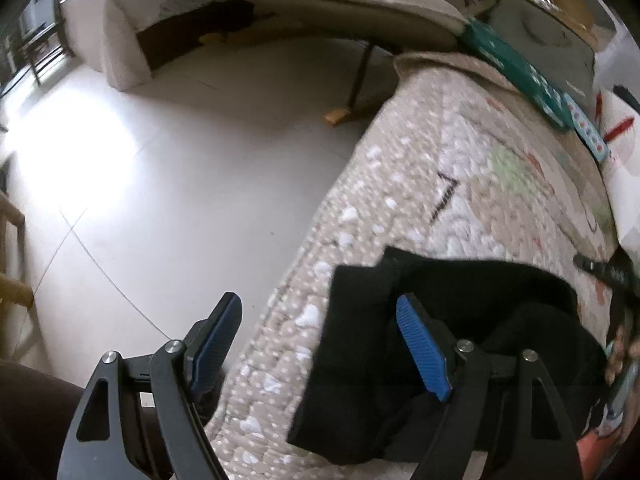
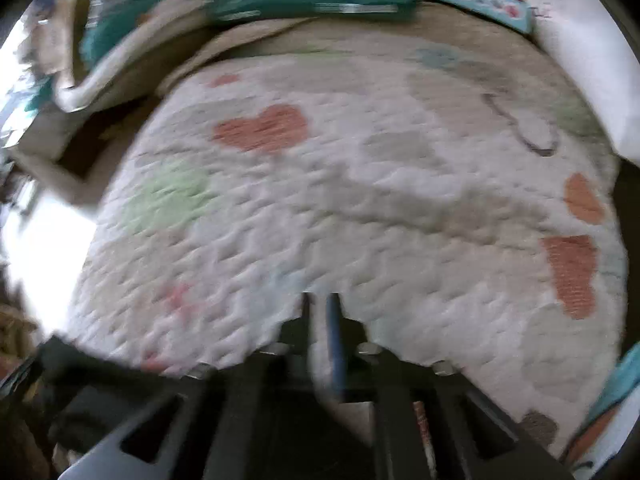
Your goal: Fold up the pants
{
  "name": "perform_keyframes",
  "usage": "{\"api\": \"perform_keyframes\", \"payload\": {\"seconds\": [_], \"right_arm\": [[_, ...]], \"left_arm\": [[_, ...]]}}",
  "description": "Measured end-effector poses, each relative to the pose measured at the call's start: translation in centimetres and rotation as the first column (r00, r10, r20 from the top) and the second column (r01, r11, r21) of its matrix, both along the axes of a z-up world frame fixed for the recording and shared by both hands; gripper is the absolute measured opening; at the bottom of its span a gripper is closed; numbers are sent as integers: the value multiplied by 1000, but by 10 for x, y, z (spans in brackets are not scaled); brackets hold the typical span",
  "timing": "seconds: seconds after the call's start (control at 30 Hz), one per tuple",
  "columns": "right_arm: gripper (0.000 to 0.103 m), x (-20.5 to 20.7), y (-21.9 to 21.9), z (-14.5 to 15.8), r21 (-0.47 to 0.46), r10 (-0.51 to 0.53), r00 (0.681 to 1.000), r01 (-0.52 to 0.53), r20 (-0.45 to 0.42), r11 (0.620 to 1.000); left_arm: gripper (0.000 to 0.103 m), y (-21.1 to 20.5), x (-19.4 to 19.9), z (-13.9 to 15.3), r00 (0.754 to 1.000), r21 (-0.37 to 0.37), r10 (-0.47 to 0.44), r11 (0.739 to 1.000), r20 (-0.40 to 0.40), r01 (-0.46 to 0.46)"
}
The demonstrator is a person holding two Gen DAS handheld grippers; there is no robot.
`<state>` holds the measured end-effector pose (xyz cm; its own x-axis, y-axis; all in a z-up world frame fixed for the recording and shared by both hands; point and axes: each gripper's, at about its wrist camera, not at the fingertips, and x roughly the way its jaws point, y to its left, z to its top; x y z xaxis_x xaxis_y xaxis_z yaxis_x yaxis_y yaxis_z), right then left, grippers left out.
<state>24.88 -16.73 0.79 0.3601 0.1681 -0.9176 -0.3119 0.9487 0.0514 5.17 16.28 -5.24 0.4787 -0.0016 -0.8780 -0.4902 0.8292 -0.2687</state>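
Note:
The black pants (image 1: 460,344) lie bunched on a quilted patterned mat (image 1: 400,200) at the lower right of the left wrist view. My left gripper (image 1: 320,320) is open and empty; its right blue finger (image 1: 420,344) hangs over the pants, its left finger (image 1: 218,340) over the mat's edge and floor. My right gripper (image 2: 322,308) has its fingers closed together above the mat (image 2: 320,184); that view is blurred and I see no cloth between them. The pants do not show in the right wrist view.
White tiled floor (image 1: 160,184) lies left of the mat. A beige sofa (image 1: 320,12) stands at the far side. Teal and white boxes (image 1: 520,72) sit along the mat's far edge, also in the right wrist view (image 2: 312,0). A wooden chair (image 1: 12,272) is at far left.

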Motion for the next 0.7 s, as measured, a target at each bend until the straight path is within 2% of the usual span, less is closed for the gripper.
{"api": "perform_keyframes", "payload": {"seconds": [0.03, 0.07, 0.2, 0.3, 0.37, 0.4, 0.43, 0.47, 0.57, 0.7], "right_arm": [[91, -8, -2, 2, 10, 7, 1000, -7, 20, 1000], [91, -12, -4, 4, 19, 12, 999, -13, 34, 1000], [89, -23, -8, -8, 36, 43, 999, -42, -3, 998], [81, -29, -1, -30, 13, 93, 994, -92, -49, 996], [63, -30, 3, -36, 20, 108, 993, -107, -52, 994], [51, -33, 6, -34, 26, 114, 993, -113, -40, 993], [21, -34, 7, -32, 49, 111, 993, -108, -49, 993], [14, -34, 7, -31, 46, 102, 993, -100, -51, 994], [8, -34, 9, -26, 14, 82, 996, -82, -32, 997], [7, -19, 3, -24, -3, 13, 1000, -13, -8, 1000]], "left_arm": [[79, 2, -1, 0, 1000, -7, 8, 1000, 2, -8], [79, 5, -1, 1, 1000, -16, 15, 1000, 4, -15], [79, 6, -2, 2, 1000, -14, 15, 1000, 9, -15], [79, 3, -2, 4, 1000, -1, 3, 1000, 19, -3], [79, 2, -2, 5, 1000, 8, -3, 1000, 22, 2], [79, 2, -2, 5, 1000, 10, -2, 1000, 22, 2], [79, 2, -2, 5, 1000, 11, 0, 1000, 20, 0], [79, 2, -2, 4, 1000, 10, 2, 1000, 17, -2], [79, 4, -1, 1, 1000, -2, 12, 1000, 6, -12], [79, 5, -1, -1, 1000, -6, 22, 1000, -4, -22]]}}
